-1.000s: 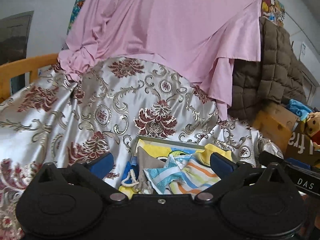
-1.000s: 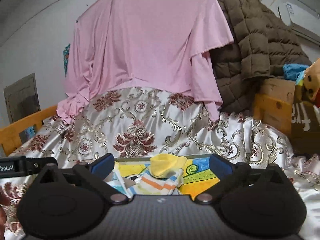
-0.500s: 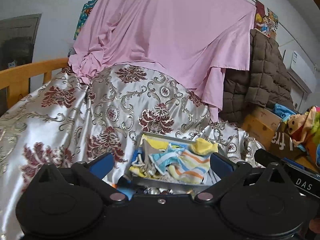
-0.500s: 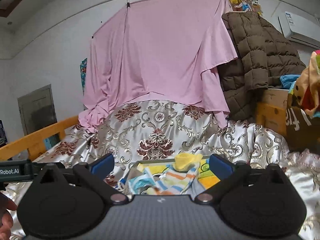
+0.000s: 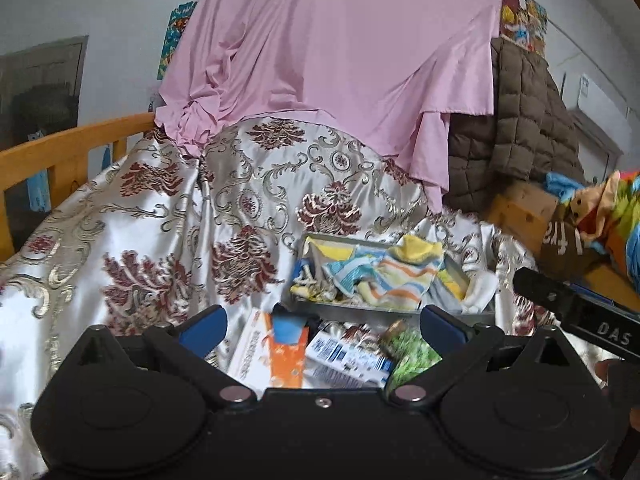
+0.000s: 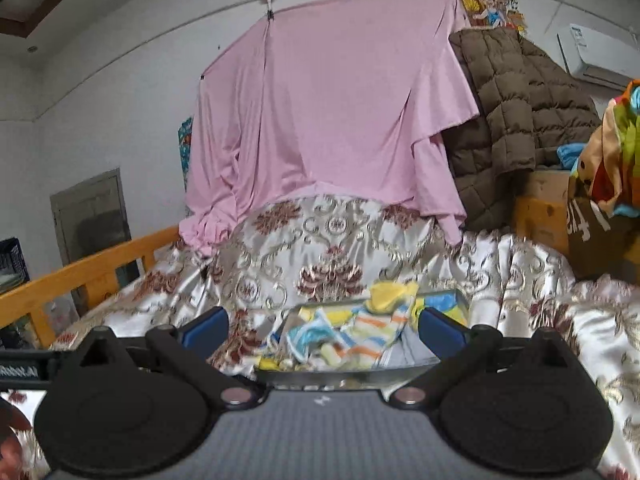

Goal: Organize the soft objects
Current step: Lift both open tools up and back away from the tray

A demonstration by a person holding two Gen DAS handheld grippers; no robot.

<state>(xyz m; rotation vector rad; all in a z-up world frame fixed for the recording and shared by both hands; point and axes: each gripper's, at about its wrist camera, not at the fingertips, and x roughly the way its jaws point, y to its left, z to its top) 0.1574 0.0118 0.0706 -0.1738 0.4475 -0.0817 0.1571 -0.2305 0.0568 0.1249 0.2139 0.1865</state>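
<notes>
Left gripper [image 5: 320,322] jaws apart, empty; right gripper [image 6: 322,326] likewise apart, empty; both hang short of the grey tray [image 5: 316,307] on the brocade bedspread [image 5: 140,240], likely sizing up a pick; striped cloth [image 5: 400,280] and yellow sock [image 5: 418,248] heaped inside tray; printed packets [image 5: 340,356] lie just before it, outside

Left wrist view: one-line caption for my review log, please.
Open left gripper hovers before a metal tray of striped cloths on a floral bedspread, cartons lying nearer.
</notes>
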